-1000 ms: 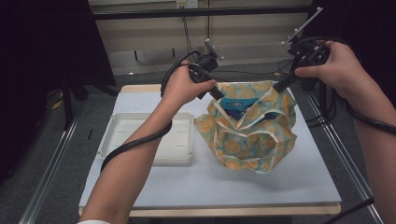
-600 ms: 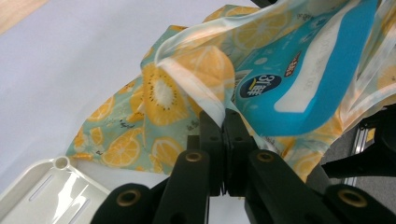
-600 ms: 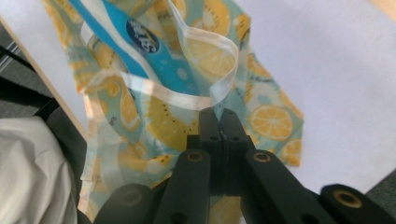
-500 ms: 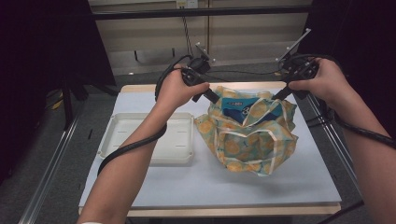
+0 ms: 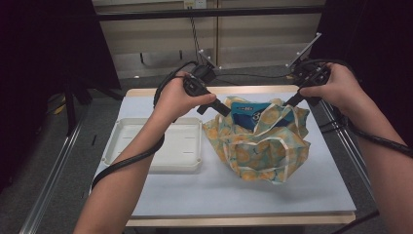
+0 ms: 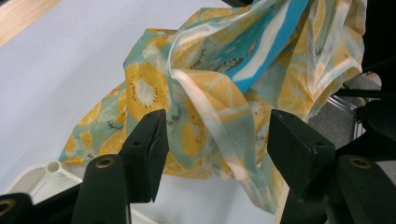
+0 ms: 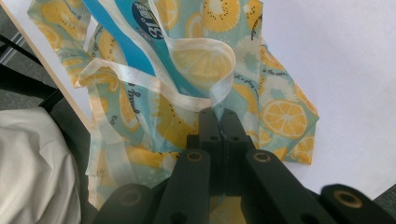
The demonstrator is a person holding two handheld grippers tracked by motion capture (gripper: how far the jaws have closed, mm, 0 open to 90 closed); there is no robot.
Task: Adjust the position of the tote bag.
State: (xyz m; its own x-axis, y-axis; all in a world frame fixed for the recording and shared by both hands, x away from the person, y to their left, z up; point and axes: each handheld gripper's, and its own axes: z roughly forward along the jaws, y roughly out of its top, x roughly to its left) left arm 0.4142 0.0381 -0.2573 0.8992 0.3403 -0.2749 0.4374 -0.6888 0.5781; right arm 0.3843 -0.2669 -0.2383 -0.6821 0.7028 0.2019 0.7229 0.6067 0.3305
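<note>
A cloth bag (image 5: 263, 146) printed with yellow citrus slices on teal slumps on the white table mat (image 5: 219, 195). A blue packet (image 5: 246, 114) shows in its mouth. My left gripper (image 5: 224, 109) is at the bag's left rim. In the left gripper view its jaws have just been opening and the gripper (image 6: 217, 126) stands open, with the bag (image 6: 210, 93) loose beyond the pads. My right gripper (image 5: 290, 101) holds the right rim. In the right gripper view the gripper (image 7: 218, 112) is shut on the pale hem of the bag (image 7: 205, 60), beside the blue packet (image 7: 126, 32).
A shallow white tray (image 5: 180, 141) lies left of the bag, under my left forearm; its corner (image 6: 51, 168) shows in the left gripper view. Metal rails run along both sides of the table. Cables trail from both grippers.
Both hands came down and the bag sank from hanging to slumping on the mat. The left gripper's jaws parted and let go of the left rim. The right gripper kept its grip.
</note>
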